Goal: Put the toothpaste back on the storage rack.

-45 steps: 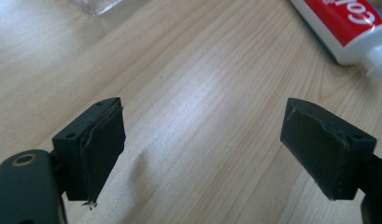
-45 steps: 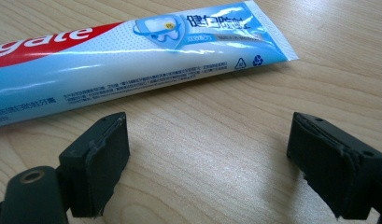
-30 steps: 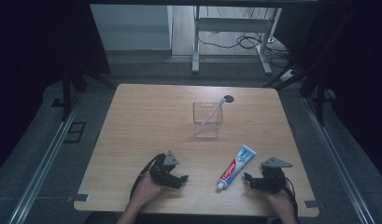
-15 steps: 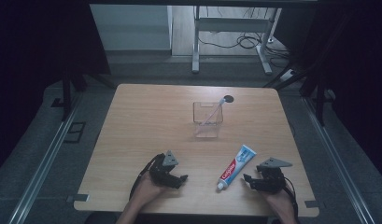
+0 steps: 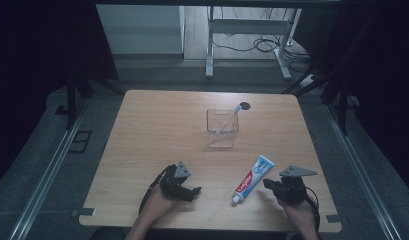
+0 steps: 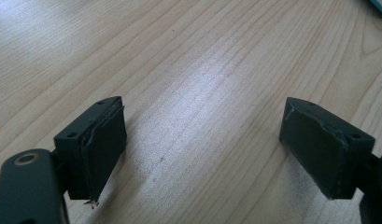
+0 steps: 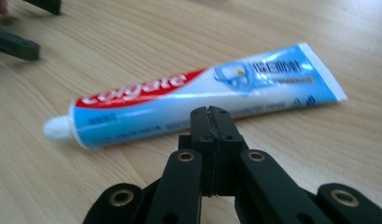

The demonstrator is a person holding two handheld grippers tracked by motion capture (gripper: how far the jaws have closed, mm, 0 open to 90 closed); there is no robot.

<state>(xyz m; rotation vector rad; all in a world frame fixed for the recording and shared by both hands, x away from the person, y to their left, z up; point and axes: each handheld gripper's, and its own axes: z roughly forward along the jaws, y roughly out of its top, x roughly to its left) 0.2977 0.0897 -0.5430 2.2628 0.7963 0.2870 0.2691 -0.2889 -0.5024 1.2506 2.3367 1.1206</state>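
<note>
A blue, white and red toothpaste tube (image 5: 252, 177) (image 7: 193, 100) lies flat near the table's front edge, cap toward the person. My right gripper (image 5: 268, 184) (image 7: 210, 114) hovers just right of the tube, apart from it. Its jaws have just been closing and now meet with nothing between them. My left gripper (image 5: 192, 192) (image 6: 202, 149) rests low over bare wood at the front left, jaws wide open and empty. Part of it is visible at the top left of the right gripper view (image 7: 20, 44).
A clear square cup (image 5: 223, 127) stands mid-table with a toothbrush (image 5: 231, 120) leaning in it. A small dark round hole (image 5: 245, 106) marks the wooden table (image 5: 157, 125) behind the cup. Metal rails run along the floor on both sides.
The right gripper's jaws have closed together with nothing in them, and that hand has lifted slightly. The left hand and the tube have not moved.
</note>
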